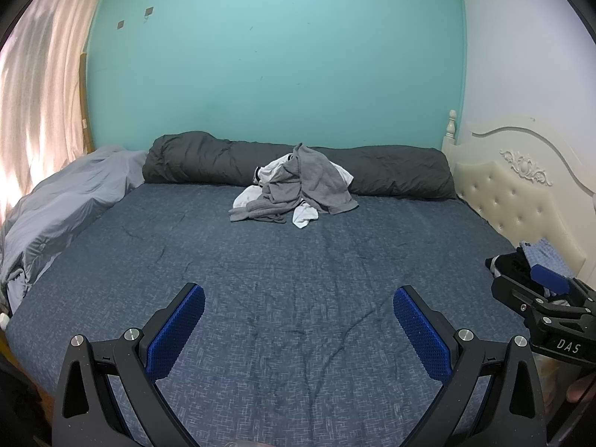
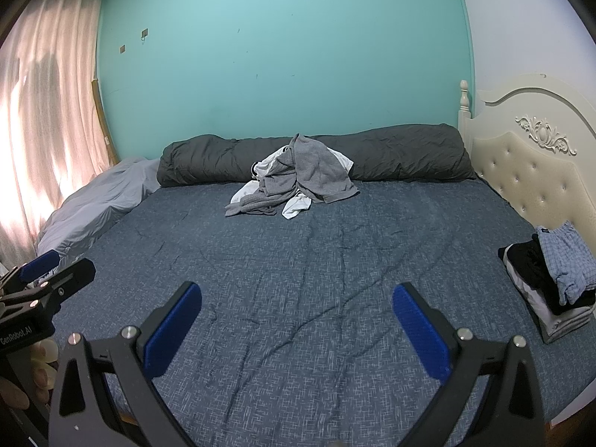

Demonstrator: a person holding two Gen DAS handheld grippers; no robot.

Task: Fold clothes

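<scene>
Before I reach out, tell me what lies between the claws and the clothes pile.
Nothing visible. Only bare bedsheet lies between the open left claw, the open right claw and the pile by the dark duvet. The folded stack sits off to the right.

I count two grippers, my left gripper [image 1: 299, 300] and my right gripper [image 2: 297, 298], each with two blue-padded fingers spread wide. On the bed [image 2: 298, 260] lies one loose heap of clothes [image 2: 294, 182] at its far edge, grey and white pieces too tangled to number. One folded stack [image 2: 555, 279] sits at the bed's right edge. One dark rolled duvet [image 2: 391, 156] and one pale grey quilt [image 2: 100, 197] lie along the far and left edges.
</scene>
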